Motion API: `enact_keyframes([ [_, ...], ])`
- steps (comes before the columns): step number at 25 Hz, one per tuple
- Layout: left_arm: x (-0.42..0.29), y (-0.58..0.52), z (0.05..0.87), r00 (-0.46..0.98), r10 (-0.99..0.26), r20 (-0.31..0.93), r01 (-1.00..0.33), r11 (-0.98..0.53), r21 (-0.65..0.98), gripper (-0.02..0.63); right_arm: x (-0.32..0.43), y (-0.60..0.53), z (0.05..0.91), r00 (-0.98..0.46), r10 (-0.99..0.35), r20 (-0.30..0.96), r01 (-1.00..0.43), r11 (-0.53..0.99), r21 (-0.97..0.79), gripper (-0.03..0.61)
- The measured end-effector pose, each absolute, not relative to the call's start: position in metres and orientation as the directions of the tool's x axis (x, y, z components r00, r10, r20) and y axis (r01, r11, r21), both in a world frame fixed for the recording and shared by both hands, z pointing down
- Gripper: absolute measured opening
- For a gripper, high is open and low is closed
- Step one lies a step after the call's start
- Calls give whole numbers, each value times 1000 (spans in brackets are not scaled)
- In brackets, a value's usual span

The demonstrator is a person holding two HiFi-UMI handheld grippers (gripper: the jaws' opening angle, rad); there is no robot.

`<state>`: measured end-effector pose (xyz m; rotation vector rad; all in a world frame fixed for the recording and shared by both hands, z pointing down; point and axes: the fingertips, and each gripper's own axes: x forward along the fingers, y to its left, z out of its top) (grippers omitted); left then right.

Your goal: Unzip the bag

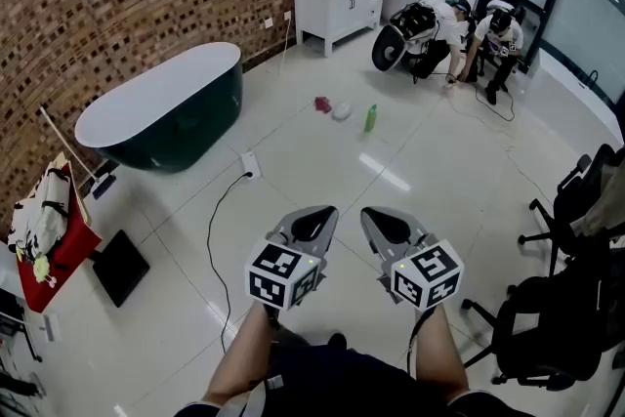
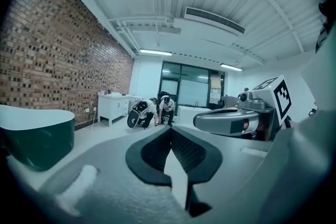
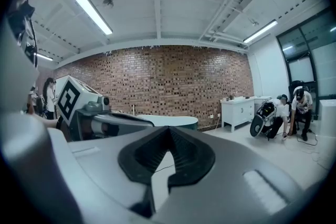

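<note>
Both tongs are shut tight on nothing: left gripper (image 1: 318,213) and right gripper (image 1: 375,213) hover side by side above the floor (image 1: 322,151). I find no bag within reach (the white bundle (image 1: 39,215) far left may be it). Risk: approaching with the tongs closed, I knock the zipper pull aside.

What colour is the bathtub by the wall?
Bathtub: dark green outside, white inside; best in head view.

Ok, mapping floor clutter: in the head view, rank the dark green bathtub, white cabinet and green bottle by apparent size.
1. Dark green bathtub with white rim.
2. White sink cabinet, farther away, so its true size is unsure.
3. Green plastic bottle, smallest.
</note>
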<state>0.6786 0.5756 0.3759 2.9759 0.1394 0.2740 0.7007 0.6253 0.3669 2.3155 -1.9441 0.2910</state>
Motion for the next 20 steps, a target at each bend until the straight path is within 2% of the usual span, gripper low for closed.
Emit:
enact_keyframes([
  [9,607,453,397,972,-108,209,-149,-970,193,3,648,504,380,-36,-972,230,-997,19,-73,6],
  [20,464,316,417,892,-397,218,-443,-864,239,3,525,351,394,-325,-914,244,-946,313,-85,6],
])
